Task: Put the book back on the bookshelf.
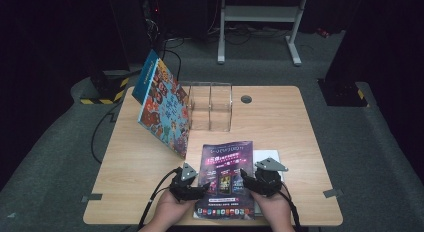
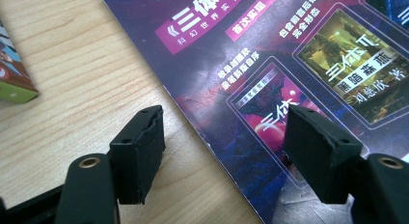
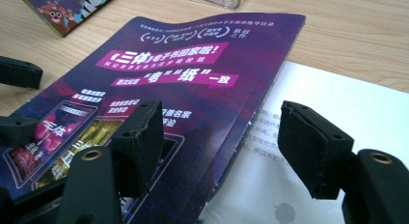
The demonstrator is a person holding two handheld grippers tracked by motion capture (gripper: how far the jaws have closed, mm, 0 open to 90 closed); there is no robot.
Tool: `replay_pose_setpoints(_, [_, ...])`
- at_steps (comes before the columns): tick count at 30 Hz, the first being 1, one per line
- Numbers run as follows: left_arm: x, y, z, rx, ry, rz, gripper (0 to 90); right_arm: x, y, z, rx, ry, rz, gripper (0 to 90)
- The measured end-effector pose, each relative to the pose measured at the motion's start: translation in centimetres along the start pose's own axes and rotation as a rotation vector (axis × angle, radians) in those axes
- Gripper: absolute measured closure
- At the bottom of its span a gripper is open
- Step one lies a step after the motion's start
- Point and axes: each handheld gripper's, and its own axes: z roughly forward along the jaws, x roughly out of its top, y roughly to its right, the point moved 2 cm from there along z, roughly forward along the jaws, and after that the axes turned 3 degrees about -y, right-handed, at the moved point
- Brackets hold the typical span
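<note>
Both grippers (image 1: 204,188) (image 1: 246,178) gape, empty, astride my magazine (image 1: 227,179); pinching one cover edge risks creasing it.

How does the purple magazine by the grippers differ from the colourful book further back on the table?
The purple magazine lies flat at the table's near edge; the colourful book stands tilted on edge, apparently leaning against the clear acrylic holder. The magazine is thin and dark purple with pink banners; the book looks thicker, with a blue spine and busy multicoloured cover. The magazine sits between the left gripper and right gripper; the book stands apart. Both have printed covers.
</note>
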Motion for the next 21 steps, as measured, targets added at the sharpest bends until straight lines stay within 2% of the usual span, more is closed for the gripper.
replay_pose_setpoints(2, [0.0,0.0,0.0,0.006,-0.002,0.0,30.5,0.1,0.1,0.2,0.011,-0.018,0.003,33.2])
replay_pose_setpoints(5, [0.0,0.1,0.0,0.016,-0.002,0.0,30.1,0.2,0.3,0.4,0.028,-0.017,0.018,33.1])
replay_pose_setpoints(10, [0.0,0.0,0.0,0.009,-0.005,-0.016,30.2,0.6,0.6,0.9,0.044,-0.045,0.041,32.2])
replay_pose_setpoints(15, [0.0,0.0,0.0,0.008,-0.004,-0.016,30.3,0.8,0.6,1.3,0.06,-0.059,0.04,31.6])
replay_pose_setpoints(21, [-0.1,0.0,0.0,0.006,-0.001,-0.015,30.5,1.0,0.4,1.5,0.054,-0.064,0.035,31.5])
